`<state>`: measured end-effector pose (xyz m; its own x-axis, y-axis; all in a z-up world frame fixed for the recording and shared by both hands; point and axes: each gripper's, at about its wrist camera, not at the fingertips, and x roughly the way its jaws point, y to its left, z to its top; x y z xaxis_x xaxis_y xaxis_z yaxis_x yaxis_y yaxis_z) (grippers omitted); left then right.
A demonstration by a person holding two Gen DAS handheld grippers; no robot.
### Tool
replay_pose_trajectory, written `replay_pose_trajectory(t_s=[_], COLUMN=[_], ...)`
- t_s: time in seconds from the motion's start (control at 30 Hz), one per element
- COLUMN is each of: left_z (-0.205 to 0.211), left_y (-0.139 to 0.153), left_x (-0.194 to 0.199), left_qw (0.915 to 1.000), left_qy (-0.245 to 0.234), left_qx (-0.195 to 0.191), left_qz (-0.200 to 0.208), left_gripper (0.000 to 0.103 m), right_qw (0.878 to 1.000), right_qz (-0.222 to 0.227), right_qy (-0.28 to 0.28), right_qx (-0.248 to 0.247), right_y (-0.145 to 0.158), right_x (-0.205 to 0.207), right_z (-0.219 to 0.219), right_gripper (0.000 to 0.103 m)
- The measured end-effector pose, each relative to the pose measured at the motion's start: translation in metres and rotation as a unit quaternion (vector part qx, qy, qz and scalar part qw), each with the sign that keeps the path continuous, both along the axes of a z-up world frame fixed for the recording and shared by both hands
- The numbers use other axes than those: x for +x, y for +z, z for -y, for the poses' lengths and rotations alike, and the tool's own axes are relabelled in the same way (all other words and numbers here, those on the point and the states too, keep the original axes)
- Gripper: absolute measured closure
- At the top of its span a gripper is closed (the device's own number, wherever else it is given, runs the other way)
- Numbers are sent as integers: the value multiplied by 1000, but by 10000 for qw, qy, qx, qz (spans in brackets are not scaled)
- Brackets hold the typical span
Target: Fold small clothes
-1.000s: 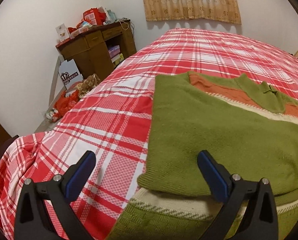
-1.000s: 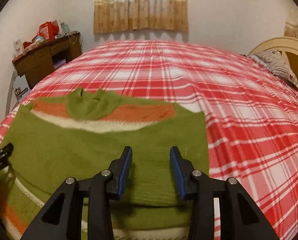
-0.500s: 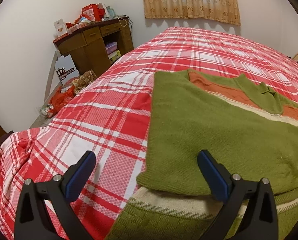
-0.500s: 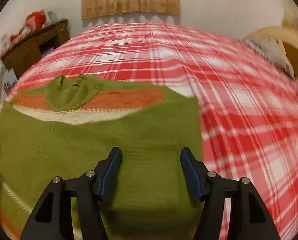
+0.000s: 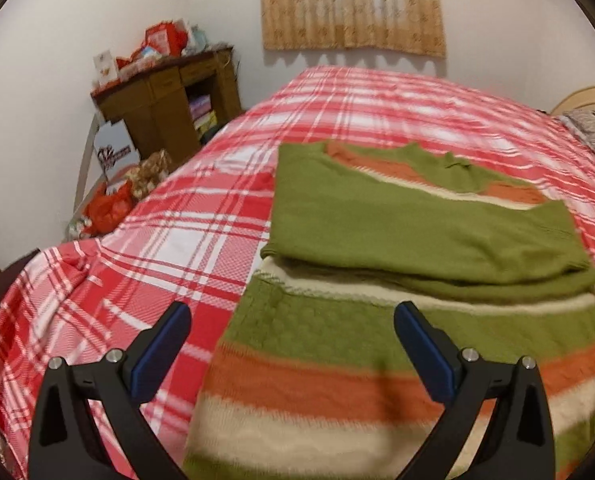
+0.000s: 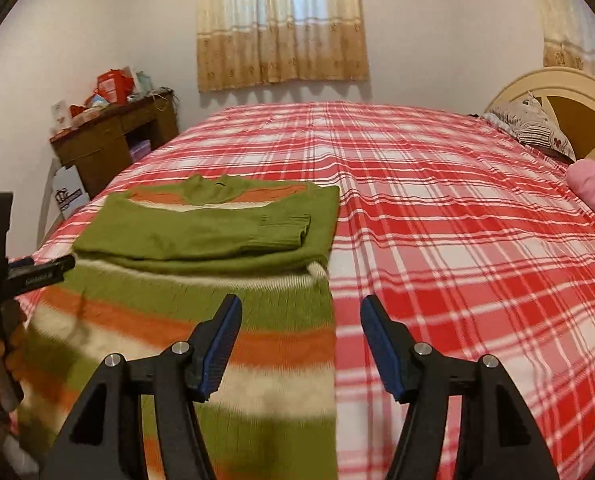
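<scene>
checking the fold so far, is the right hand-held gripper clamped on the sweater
No, the right hand-held gripper stands open above the sweater, its blue pads apart with nothing pinched between them.

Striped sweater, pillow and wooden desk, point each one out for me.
striped sweater (image 6: 201, 236), right wrist view, on the folded green sleeve.
pillow (image 6: 531, 130), right wrist view, on its patterned face by the headboard.
wooden desk (image 5: 157, 114), left wrist view, on its front panel.

Both wrist cameras look slantwise down from close above the red-and-white plaid bed (image 5: 201, 240), facing the curtained far wall. Both show the green, orange and cream striped knitted sweater (image 5: 377, 344) (image 6: 225, 320), its near end somewhat blurred.
</scene>
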<state>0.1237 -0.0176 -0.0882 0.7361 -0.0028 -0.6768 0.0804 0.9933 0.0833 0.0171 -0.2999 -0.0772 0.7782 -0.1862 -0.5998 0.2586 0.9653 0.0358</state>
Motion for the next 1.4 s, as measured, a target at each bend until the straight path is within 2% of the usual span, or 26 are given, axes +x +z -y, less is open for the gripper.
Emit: replay_pose_trajectory(t_s=[0.27, 0.6, 0.8, 0.9, 0.97, 1.07, 1.2, 1.27, 1.4], left_z=[0, -5, -8, -12, -18, -33, -51, -62, -80], left_y=[23, 31, 37, 38, 35, 23, 6, 0, 5], left_x=[-42, -81, -110, -125, -134, -143, -149, -149, -147], left_qw=[9987, 9969, 9937, 9904, 9873, 9845, 9866, 9890, 9920], left_qy=[-452, -672, -898, -1125, -1412, -1669, -1560, -1442, -1208], left_qx=[110, 180, 329, 394, 297, 151, 218, 135, -80], left_qz=[228, 379, 576, 704, 665, 518, 433, 317, 346], left_gripper=[0, 0, 0, 0, 0, 0, 0, 0, 0], right_qw=[9985, 9971, 9928, 9888, 9880, 9916, 9896, 9865, 9812], right_qz=[424, 666, 898, 930, 762, 176, -462, -723, -933], right_qy=[176, 360, 791, 1172, 1342, 1279, 1226, 1202, 1109], right_qx=[304, 31, -111, 15, 67, -42, 587, 843, 1274], right_y=[15, 30, 57, 62, 55, 22, -34, -59, -88], right_x=[-57, -112, -149, -172, -180, -178, -167, -159, -152], right_z=[-5, -16, -27, -32, -36, -38, -27, -23, -14], right_gripper=[40, 40, 40, 40, 40, 40, 40, 40, 41])
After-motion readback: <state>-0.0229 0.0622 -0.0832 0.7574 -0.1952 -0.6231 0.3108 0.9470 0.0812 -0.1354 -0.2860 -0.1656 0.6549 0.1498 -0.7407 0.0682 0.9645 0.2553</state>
